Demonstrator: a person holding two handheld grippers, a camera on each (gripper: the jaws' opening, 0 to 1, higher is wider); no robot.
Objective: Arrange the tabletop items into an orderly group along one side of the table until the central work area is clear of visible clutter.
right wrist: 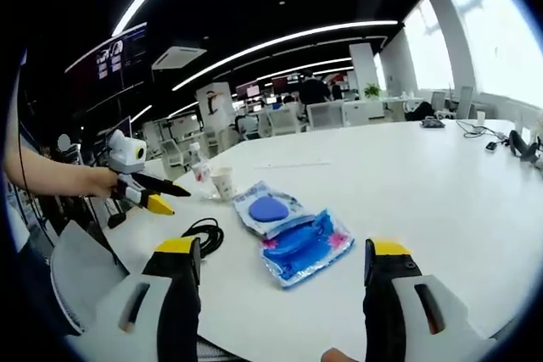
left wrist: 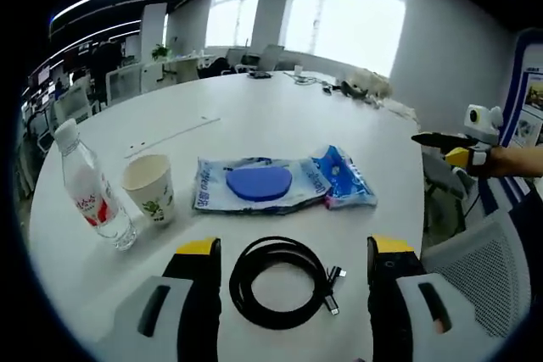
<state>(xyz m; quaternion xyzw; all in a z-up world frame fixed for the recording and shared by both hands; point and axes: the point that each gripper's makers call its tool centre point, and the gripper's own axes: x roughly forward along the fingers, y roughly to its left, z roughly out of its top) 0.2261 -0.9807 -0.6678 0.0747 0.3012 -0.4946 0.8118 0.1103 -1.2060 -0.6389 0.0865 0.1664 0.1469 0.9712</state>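
Jaws of both the left hand-held gripper (left wrist: pixel 293 281) and right hand-held gripper (right wrist: pixel 276 281) stand spread and empty above the white worktop (left wrist: pixel 280 125), coiled black cable (left wrist: pixel 280 281) between the left's jaws, blue packets (left wrist: pixel 280 184) just beyond, paper cup (left wrist: pixel 150 188) and water bottle (left wrist: pixel 89 188) farther left.

right gripper (right wrist: pixel 284 281): jaws apart over bench (right wrist: pixel 441 184) | blue packets (right wrist: pixel 293 231) ahead | coiled cable (right wrist: pixel 204 235) left of packets | left gripper (right wrist: pixel 151 192) beyond cable

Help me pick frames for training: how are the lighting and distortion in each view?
Left gripper view: windows blown out, table evenly lit, coiled cable sharp, fisheye bends edges. Right gripper view: dark ceiling with bright light strips, window glare on the right, blue packets clear.
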